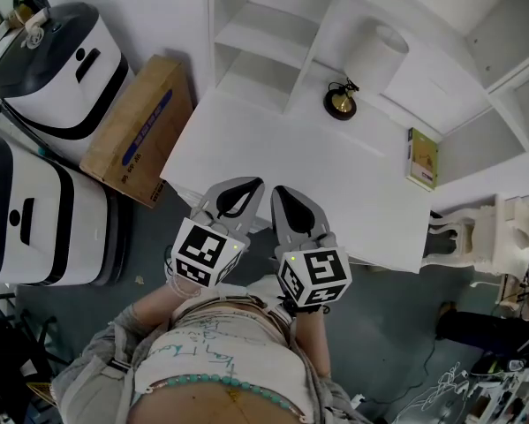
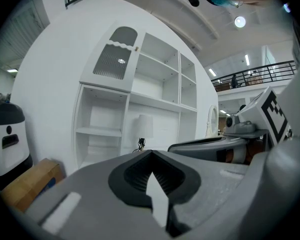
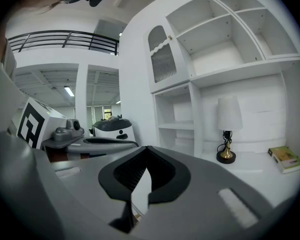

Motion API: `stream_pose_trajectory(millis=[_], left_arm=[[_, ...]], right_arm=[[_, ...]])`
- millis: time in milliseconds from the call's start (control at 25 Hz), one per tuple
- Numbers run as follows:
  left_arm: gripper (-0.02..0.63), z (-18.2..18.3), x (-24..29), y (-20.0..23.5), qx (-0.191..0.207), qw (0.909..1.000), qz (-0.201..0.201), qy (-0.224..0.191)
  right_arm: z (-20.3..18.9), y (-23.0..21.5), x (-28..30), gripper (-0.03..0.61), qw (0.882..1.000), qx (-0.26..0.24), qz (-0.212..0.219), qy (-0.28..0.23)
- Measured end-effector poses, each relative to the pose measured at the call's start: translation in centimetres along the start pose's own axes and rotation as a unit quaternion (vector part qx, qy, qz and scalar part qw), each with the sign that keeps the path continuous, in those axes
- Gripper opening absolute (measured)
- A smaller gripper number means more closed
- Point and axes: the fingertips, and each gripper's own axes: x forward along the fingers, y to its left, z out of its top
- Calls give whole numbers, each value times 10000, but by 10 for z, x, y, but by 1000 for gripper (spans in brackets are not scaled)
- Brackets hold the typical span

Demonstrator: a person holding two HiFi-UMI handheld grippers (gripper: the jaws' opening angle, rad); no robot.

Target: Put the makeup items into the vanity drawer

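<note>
A white shelf unit (image 1: 273,34) with open compartments fills the far side, and the white vanity top (image 1: 290,166) runs out from it toward the person. From above the drawer front cannot be made out. To the left of the vanity, on the floor, stand two white-and-black machines – one far (image 1: 56,69), one near (image 1: 34,215) – with a brown cardboard box (image 1: 140,126) leaning between the far one and the vanity's edge. A white carved chair (image 1: 485,232) shows at the right end of the vanity. The left gripper (image 1: 253,182) and the right gripper (image 1: 277,191) are held side by side close to the person's body, their tips over the near edge of the vanity top. Each has its jaws pressed together at the tips, the ribbed pads pinching nothing. A lamp (image 1: 376,58) with a white shade and a brass foot stands at the back of the top, and a small green-and-yellow book (image 1: 423,158) lies flat near the right end – well apart from both grippers.
</note>
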Motion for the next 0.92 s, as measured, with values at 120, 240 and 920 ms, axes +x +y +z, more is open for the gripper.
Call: stream_pose_trajectory(millis=[120, 240, 920], left_arm=[[0, -2, -2, -1, -10, 10000, 2, 19], [0, -2, -2, -2, -14, 10000, -2, 25], [0, -3, -2, -5, -36, 10000, -54, 50]], right_arm=[[-1, 1, -1, 28, 10000, -30, -7, 19], [-1, 0, -3, 28, 10000, -30, -26, 26], [-4, 3, -6, 28, 9999, -93, 54, 128]])
